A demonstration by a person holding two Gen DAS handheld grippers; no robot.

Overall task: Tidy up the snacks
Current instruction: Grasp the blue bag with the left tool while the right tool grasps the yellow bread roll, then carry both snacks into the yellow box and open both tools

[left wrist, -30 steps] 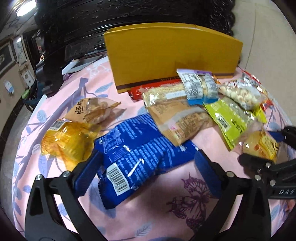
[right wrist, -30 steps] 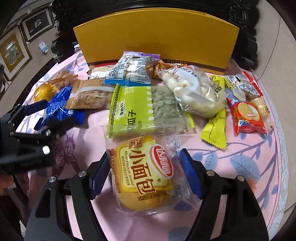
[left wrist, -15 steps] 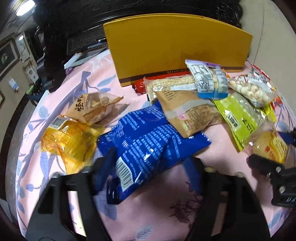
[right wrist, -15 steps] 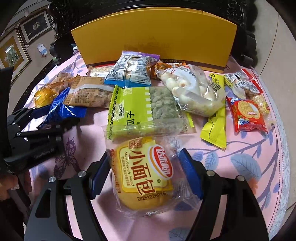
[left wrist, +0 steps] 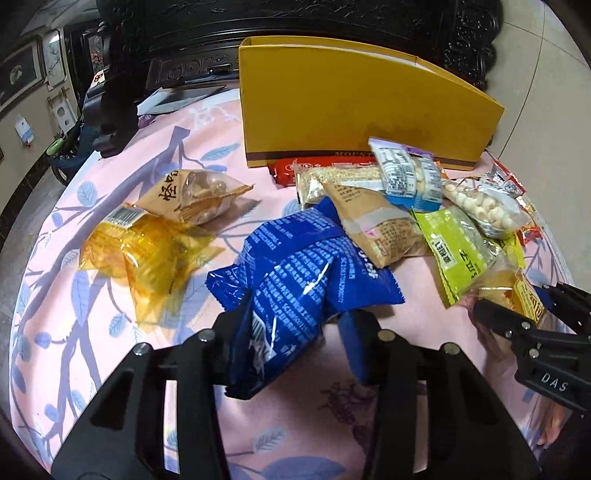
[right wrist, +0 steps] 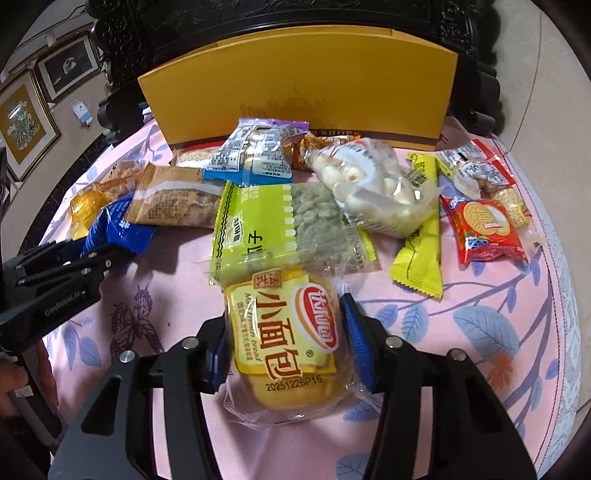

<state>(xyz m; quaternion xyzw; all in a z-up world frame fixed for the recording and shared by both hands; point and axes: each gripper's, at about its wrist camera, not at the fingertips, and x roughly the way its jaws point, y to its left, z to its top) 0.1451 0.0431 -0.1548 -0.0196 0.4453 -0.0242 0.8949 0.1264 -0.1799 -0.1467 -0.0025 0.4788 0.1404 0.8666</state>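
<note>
A blue snack bag (left wrist: 295,273) lies on the pink floral tablecloth (left wrist: 110,332). My left gripper (left wrist: 295,339) is closing on the bag's near end, which is bunched and pinched between the pads. In the right wrist view that gripper (right wrist: 74,254) shows at the left, by the blue bag (right wrist: 118,225). My right gripper (right wrist: 284,347) is also closing. Both its blue pads press the sides of a yellow small-bread packet (right wrist: 284,332). A tall yellow box (right wrist: 303,85) stands open-topped behind the snack pile.
Between the grippers and the box lie a green seed packet (right wrist: 280,221), a clear bag of white balls (right wrist: 380,192), a red biscuit pack (right wrist: 484,229), a brown pack (left wrist: 380,229) and an orange clear bag (left wrist: 140,251). Dark carved furniture (left wrist: 295,22) stands behind the table.
The left jaws have closed from wide apart onto the blue bag, crumpling and raising its near end. The right jaws have narrowed onto the bread packet. Neither hand has shifted much.
</note>
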